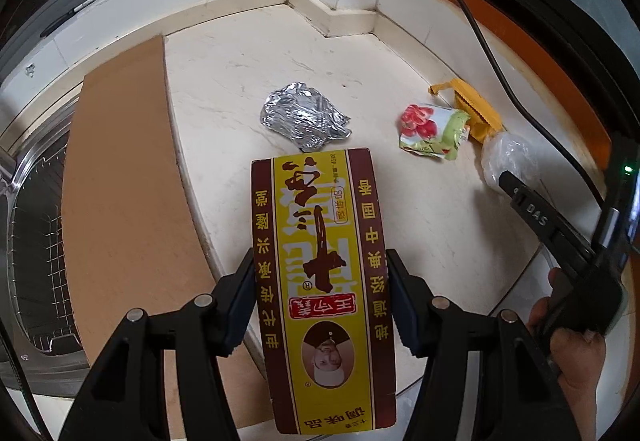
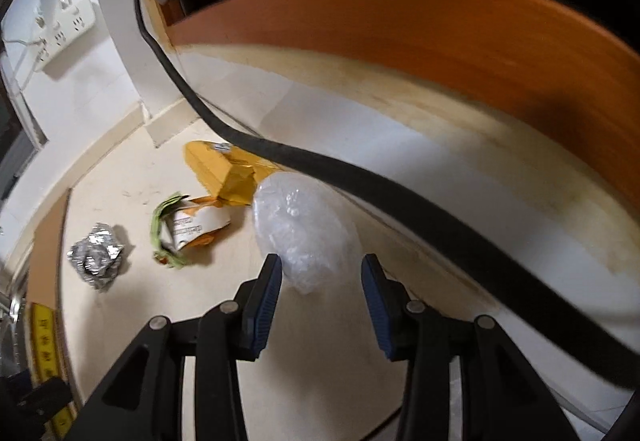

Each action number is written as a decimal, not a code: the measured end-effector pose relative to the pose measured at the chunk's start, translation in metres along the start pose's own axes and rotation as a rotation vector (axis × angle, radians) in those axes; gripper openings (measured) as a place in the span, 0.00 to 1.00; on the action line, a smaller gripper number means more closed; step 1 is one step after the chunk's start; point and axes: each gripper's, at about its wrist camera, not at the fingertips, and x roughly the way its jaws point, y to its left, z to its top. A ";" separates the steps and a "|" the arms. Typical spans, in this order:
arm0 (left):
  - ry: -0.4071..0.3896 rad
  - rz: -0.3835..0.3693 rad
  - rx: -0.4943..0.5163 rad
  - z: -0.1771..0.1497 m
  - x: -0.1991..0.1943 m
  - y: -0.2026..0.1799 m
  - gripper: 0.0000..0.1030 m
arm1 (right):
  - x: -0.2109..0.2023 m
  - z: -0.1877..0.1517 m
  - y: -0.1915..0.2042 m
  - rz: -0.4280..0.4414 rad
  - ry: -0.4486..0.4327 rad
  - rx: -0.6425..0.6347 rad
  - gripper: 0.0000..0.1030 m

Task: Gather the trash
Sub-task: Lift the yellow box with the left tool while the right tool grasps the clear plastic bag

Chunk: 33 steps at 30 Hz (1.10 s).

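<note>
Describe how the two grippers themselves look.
Both the left gripper and right gripper have black angular linkage arms with round silver pivot pins and dark blue ribbed pads. The right gripper's body bears white lettering. No sleeves show.

Home kitchen: pale stone counter (image 1: 248, 53) against white tiled walls, steel sink (image 1: 28, 177) with wire rack (image 1: 44, 241), wall power strip (image 2: 68, 29), seasoning box (image 1: 320, 281).

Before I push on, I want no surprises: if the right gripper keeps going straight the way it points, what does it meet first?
Most likely the clear plastic bag: it lies just ahead of the right gripper, whose jaws stand open. The black cable runs beyond it; depth is uncertain.
</note>
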 end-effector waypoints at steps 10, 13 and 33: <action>-0.002 -0.010 -0.008 -0.004 0.000 0.005 0.56 | -0.008 -0.008 0.013 0.053 -0.037 -0.065 0.13; -0.001 -0.023 -0.010 -0.009 -0.004 0.009 0.56 | -0.023 -0.018 0.014 0.088 -0.042 -0.066 0.13; -0.064 -0.125 0.181 -0.120 -0.109 0.057 0.56 | -0.198 -0.163 0.040 0.235 -0.021 0.005 0.12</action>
